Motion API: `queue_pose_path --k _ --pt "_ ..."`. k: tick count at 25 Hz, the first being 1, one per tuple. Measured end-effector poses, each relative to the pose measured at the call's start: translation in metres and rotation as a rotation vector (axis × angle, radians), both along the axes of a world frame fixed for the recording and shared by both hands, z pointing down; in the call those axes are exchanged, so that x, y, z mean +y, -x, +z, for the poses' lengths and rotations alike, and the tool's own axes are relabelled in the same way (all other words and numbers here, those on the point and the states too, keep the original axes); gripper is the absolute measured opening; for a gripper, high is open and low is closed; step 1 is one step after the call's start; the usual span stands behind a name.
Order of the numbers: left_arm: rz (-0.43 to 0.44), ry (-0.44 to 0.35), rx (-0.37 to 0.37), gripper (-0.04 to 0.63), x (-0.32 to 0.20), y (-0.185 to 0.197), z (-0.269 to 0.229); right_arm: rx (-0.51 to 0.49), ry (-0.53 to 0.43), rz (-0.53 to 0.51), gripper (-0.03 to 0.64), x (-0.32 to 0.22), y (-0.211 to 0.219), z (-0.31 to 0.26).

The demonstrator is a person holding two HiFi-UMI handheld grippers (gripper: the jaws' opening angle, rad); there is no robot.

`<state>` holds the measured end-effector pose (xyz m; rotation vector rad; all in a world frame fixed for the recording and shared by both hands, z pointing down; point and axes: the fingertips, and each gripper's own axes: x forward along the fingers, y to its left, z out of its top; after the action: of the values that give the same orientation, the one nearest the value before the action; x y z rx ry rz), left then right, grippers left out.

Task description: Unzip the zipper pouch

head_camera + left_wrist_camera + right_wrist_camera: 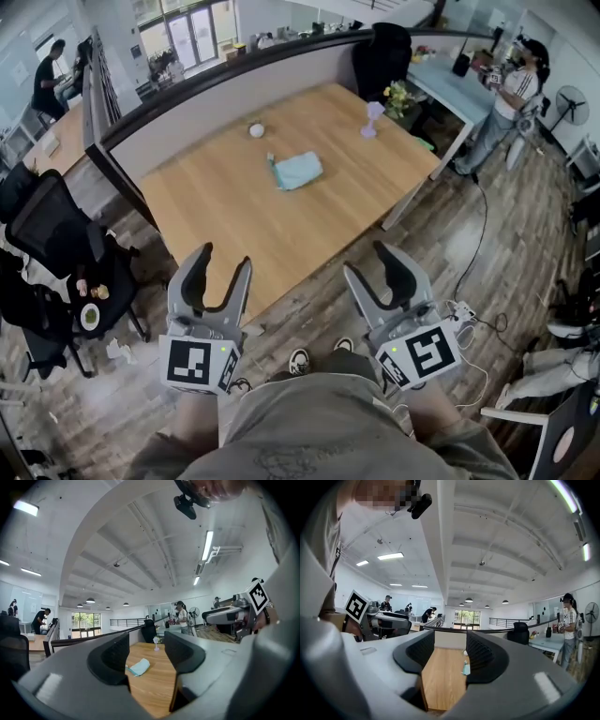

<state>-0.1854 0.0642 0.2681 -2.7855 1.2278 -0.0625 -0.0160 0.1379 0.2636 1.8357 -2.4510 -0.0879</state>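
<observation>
The zipper pouch [298, 171], pale teal, lies flat at the middle of the wooden table [281, 234], in the upper centre of the head view, and nothing touches it. Both grippers are low in that frame, on the near side of the table's edge and well apart from the pouch. The left gripper [223, 261] is at lower left, its jaws spread wide with only the table edge and floor showing between them. The right gripper [368, 262] is at lower right, its jaws also wide apart and empty. In each gripper view the pouch shows small and far off on the tabletop, through the gap between the jaws. Beyond the pouch, toward the top of the head view, a small white round object [256, 129] sits near the partition, and a little lilac stand [373, 118] is upright to its right. A person in a striped top [518, 89] stands at the upper right.
</observation>
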Motion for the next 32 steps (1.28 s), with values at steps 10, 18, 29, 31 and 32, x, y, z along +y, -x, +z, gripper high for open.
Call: queue_pose_path --k 10,18,29,31,32 --pt "-0.055 0.006 -0.026 0.229 -0.079 -0.038 0.014 -0.027 0.014 -0.065 0.196 -0.09 -0.04 0.018" --pt "-0.143 0.023 -0.053 0.229 -0.162 -0.092 0.011 -0.02 0.062 -0.192 0.196 -0.19 -0.09 0.023" --pt "-0.343 0.054 -0.096 0.229 -0.255 -0.148 0.016 -0.025 0.098 -0.393 0.196 -0.319 -0.153 0.034" --pt "-0.382 0.054 -0.101 0.229 -0.265 -0.154 0.018 -0.02 0.103 -0.428 0.196 -0.335 -0.162 0.038" --pt "-0.4 0.054 -0.103 0.229 -0.269 -0.156 0.019 -0.016 0.106 -0.444 0.196 -0.342 -0.164 0.04"
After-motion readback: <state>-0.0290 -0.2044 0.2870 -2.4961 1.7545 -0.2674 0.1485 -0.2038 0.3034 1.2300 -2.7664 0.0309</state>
